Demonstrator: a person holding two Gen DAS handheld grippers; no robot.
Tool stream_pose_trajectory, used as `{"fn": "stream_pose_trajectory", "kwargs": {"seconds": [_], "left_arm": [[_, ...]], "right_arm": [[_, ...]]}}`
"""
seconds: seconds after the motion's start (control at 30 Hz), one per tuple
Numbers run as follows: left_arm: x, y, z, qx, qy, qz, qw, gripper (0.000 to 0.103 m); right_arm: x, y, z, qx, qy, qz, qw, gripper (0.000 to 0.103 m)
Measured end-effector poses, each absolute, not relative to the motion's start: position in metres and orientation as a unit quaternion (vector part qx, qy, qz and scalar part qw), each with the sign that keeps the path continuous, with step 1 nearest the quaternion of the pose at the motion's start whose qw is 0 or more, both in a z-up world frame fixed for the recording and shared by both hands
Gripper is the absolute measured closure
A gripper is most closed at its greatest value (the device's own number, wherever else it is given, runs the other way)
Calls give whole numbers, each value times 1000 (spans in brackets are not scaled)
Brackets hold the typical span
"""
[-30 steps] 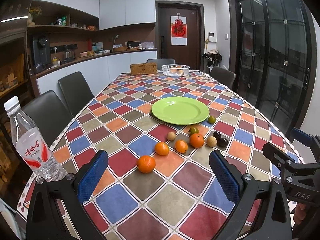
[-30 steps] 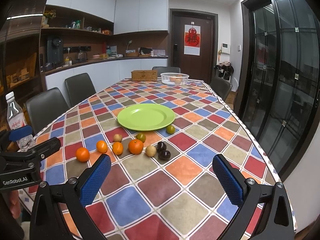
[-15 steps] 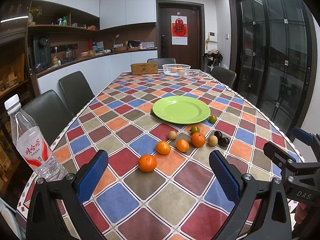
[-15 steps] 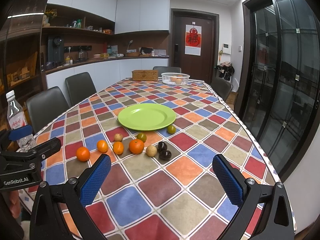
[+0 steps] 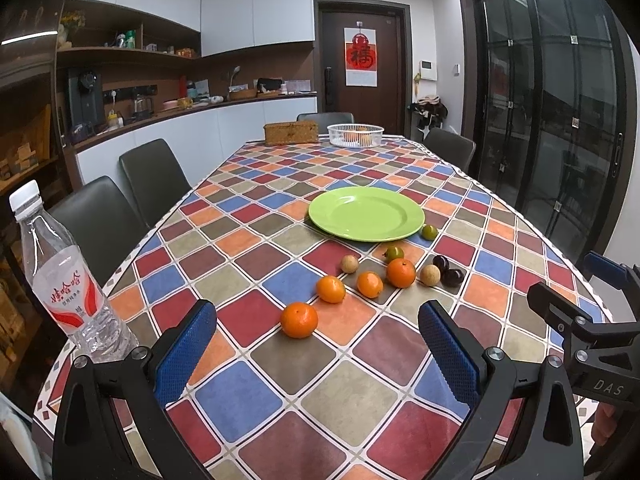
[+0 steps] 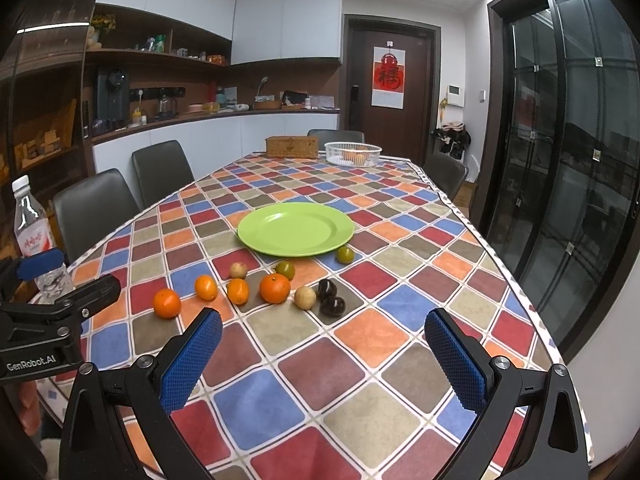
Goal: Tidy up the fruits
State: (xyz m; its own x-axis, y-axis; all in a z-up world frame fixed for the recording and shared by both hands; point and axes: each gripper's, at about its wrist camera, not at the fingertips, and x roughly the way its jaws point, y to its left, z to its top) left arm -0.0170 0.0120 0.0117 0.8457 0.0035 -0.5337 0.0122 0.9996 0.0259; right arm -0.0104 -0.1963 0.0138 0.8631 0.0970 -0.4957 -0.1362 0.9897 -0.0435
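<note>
Lying loose beside the bare green plate: small round fruits.

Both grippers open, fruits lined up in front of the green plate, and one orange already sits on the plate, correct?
Not quite: the green plate is bare in the right wrist view. Every orange lies on the tablecloth before it. The rest holds.

We see a water bottle upright at the table's near left edge; a wicker box at the far end; dark chairs alongside.
</note>
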Motion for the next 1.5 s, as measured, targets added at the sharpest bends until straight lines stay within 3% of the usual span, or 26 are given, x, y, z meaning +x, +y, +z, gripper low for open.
{"fn": "stream_pose_trajectory", "kwargs": {"seconds": [0.5, 1.0, 1.5], "left_arm": [[-3, 13, -17, 23, 306, 5, 952, 2], [28, 29, -41, 36, 315, 11, 948, 19], [69, 40, -68, 21, 372, -32, 927, 40]], "right_arm": [[8, -194, -13, -45, 291, 65, 953, 1], [47, -158, -37, -92, 307, 114, 940, 2], [100, -114, -61, -118, 353, 197, 907, 34]]}}
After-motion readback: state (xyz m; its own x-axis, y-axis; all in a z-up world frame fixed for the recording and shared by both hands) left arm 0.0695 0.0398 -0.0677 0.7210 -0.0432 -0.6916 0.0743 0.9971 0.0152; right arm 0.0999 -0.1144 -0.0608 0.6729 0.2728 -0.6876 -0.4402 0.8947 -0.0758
